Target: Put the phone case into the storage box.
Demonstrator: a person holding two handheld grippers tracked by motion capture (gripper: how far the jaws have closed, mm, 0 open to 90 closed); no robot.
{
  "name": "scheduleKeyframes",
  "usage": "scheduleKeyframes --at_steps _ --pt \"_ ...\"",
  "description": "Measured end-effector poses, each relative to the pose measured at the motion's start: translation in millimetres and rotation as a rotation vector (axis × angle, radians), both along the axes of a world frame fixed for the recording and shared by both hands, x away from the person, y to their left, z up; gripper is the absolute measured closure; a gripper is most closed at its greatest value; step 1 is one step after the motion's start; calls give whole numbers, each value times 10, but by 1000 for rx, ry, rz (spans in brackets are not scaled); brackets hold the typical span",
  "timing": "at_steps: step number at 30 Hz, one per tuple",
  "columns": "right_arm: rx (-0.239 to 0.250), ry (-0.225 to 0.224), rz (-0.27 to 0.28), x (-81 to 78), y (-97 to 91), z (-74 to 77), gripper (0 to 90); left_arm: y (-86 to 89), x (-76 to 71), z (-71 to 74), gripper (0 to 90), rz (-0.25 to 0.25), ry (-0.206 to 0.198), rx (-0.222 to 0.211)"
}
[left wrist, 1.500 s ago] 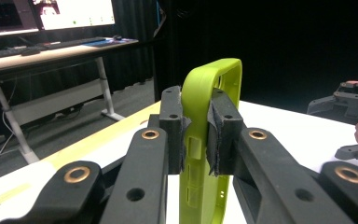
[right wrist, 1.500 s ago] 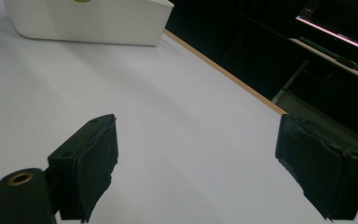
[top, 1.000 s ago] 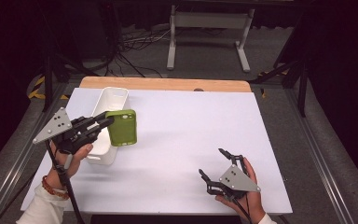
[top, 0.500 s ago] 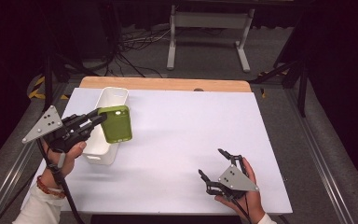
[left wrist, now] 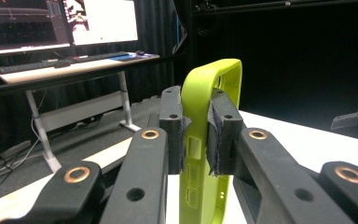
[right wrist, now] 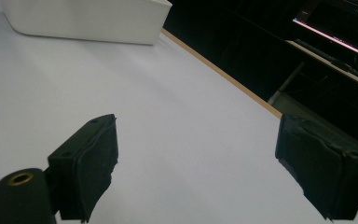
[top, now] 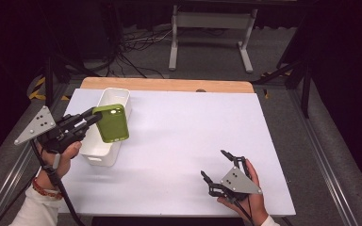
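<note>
While my left gripper (top: 90, 118) pinches the light, flexible green phone case (top: 111, 123) above the white bin (top: 94, 153), I'd keep to its rim; my right gripper (top: 217, 170) gapes empty.

The setting is a recording lab or studio. Black curtains (left wrist: 279, 56) enclose the work area along the top and right of the high view. A white-topped table (top: 184, 141) with a wooden far edge sits inside an aluminium-profile frame (top: 332, 179) on grey carpet. Loose cables (top: 132, 52) lie on the floor at upper left. In the left gripper view, lit monitors (left wrist: 100, 21) and a keyboard (left wrist: 32, 67) occupy a desk (left wrist: 74, 70) at upper left.
</note>
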State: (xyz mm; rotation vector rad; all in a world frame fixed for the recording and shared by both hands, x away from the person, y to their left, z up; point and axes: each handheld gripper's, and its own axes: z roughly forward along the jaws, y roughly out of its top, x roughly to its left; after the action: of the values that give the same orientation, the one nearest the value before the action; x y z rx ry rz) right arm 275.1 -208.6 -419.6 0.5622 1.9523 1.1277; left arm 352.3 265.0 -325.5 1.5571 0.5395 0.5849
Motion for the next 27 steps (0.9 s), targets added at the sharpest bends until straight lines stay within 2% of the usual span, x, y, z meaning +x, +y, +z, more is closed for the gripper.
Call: scheduleKeyframes --at_steps 8,27 --pt "-25 2 -3 5 17 -17 151 53 1 7 787 24 -7 2" --pt "7 -8 -18 10 -12 1 152 121 24 -5 787 56 -12 -5"
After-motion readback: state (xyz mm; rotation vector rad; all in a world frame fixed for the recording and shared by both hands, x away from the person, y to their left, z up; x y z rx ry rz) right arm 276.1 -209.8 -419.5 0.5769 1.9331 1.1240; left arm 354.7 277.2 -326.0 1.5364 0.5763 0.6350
